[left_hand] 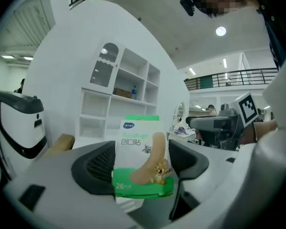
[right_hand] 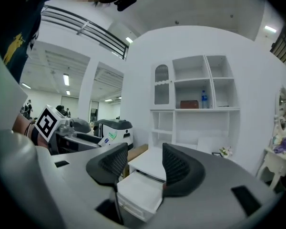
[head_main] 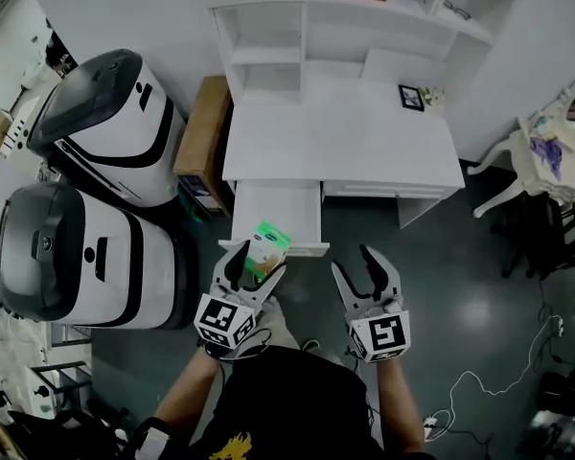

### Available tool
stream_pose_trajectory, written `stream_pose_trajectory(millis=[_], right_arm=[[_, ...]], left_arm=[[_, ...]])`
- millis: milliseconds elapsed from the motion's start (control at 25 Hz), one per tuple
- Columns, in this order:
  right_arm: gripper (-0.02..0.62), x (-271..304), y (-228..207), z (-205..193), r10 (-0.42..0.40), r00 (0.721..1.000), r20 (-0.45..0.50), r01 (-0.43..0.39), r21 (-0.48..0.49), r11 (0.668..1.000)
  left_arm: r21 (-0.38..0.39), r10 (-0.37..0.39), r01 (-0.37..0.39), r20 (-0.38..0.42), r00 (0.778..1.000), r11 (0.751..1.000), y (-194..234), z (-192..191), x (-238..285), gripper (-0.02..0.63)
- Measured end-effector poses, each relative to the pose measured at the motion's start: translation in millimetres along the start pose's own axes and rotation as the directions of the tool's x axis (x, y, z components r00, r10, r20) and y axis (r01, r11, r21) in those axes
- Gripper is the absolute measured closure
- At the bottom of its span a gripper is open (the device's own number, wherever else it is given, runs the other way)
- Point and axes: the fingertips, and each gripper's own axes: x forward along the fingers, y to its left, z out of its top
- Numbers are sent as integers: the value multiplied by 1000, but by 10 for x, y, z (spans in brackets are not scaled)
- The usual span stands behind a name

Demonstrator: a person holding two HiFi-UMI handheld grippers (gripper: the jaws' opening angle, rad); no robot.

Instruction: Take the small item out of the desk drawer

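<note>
My left claw [head_main: 257, 268] pinches the bandage box [head_main: 271, 241] by its lower half, above the front edge of the open drawer [head_main: 273, 204]; I judge it light, crushable card needing a gentle flat-face grip, while my right claw [head_main: 357, 268] stands spread, empty.

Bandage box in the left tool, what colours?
Bandage box: white, green bottom band, tan plaster strip with a cartoon. Best in left gripper view.

Right tool [right_hand: 143, 154], jaws apart, empty; white drawer [right_hand: 138, 195] pulled out beyond it.
</note>
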Motion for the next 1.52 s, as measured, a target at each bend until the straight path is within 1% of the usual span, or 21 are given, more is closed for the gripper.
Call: stream_pose_trajectory(millis=[120, 240, 320, 480, 560, 640, 840, 960, 1080, 1200, 1360, 1520], right_arm=[[370, -688, 75, 62, 10, 999, 32, -10, 4, 1000], [396, -1217, 263, 145, 14, 998, 65, -16, 31, 999], [421, -1446, 392, 241, 9, 995, 101, -12, 30, 999], [481, -1787, 663, 409, -35, 985, 168, 28, 44, 999], [524, -1935, 818, 483, -56, 979, 196, 49, 41, 998], [580, -2047, 1005, 537, -71, 975, 213, 65, 36, 997], [580, -2228, 1661, 662, -58, 971, 231, 64, -18, 998], [581, -2300, 2002, 684, -59, 971, 233, 73, -53, 996], [581, -2403, 2265, 638, -64, 973, 221, 78, -56, 995], [580, -2445, 2430, 603, -89, 972, 217, 102, -45, 994], [580, -2407, 2576, 550, -120, 973, 198, 125, -16, 992], [580, -2380, 2701, 595, -129, 976, 177, 137, -29, 990]], left_arm=[[34, 21, -21, 2, 1000, 999, -607, -33, -429, 250], [73, 35, -35, 9, 999, 997, -1018, 55, -924, 250], [100, 42, -45, 30, 999, 994, -1168, 164, -1207, 250], [146, 49, -59, 70, 996, 988, -1321, 335, -1699, 250], [164, 51, -65, 86, 995, 984, -1353, 394, -1910, 250], [177, 48, -66, 103, 994, 982, -1358, 436, -2108, 250], [202, 25, -54, 146, 989, 978, -1337, 484, -2608, 250], [178, 18, -49, 173, 985, 983, -1286, 403, -2834, 250], [168, -3, -29, 187, 982, 985, -1309, 309, -3056, 250], [180, -13, -24, 201, 980, 983, -1261, 276, -3248, 250], [167, -13, -22, 208, 978, 986, -1151, 205, -3517, 250], [161, -12, -22, 204, 979, 987, -1011, 178, -3737, 250]])
